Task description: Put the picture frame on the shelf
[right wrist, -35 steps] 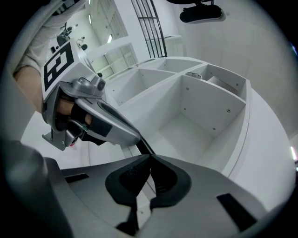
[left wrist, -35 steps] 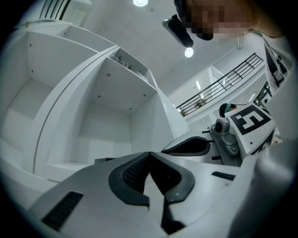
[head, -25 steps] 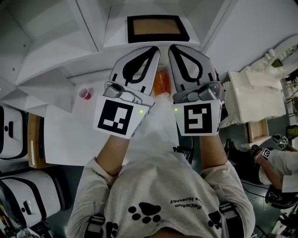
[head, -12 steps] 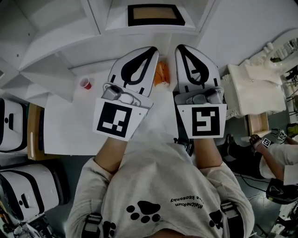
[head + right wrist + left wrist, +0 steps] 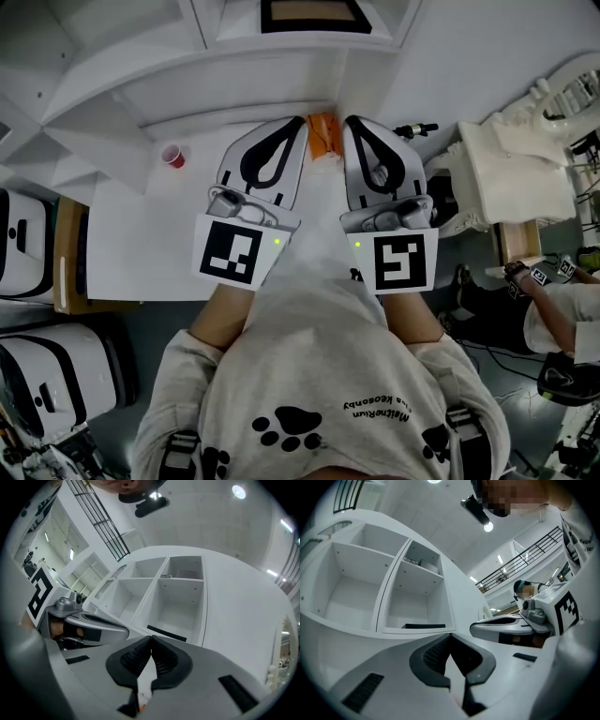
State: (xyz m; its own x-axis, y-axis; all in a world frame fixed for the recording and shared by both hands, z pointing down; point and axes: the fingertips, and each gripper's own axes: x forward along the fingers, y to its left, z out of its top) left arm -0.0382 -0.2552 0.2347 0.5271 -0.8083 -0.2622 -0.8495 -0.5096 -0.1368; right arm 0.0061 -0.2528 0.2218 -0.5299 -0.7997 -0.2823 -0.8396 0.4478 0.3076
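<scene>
The picture frame (image 5: 314, 14), black-edged with a tan middle, lies in a compartment of the white shelf (image 5: 234, 84) at the top of the head view. It shows as a dark strip on the compartment floor in the left gripper view (image 5: 424, 626) and the right gripper view (image 5: 166, 633). My left gripper (image 5: 298, 122) and right gripper (image 5: 349, 122) hover side by side over the white table (image 5: 141, 244), short of the shelf. Both are shut with nothing between the jaws, the tips meeting in each own view: left gripper (image 5: 450, 635), right gripper (image 5: 151, 638).
An orange object (image 5: 322, 136) lies on the table between the gripper tips. A red cup (image 5: 172, 155) stands at the left, a black pen (image 5: 415, 128) at the right. White foam blocks (image 5: 511, 178) and another person (image 5: 562, 319) are at the right, white cases (image 5: 28, 253) at the left.
Both grippers have drawn back from the shelf toward my body, still shut and empty. The frame stays on the shelf and now sits higher in the head view. The right gripper has rolled.
</scene>
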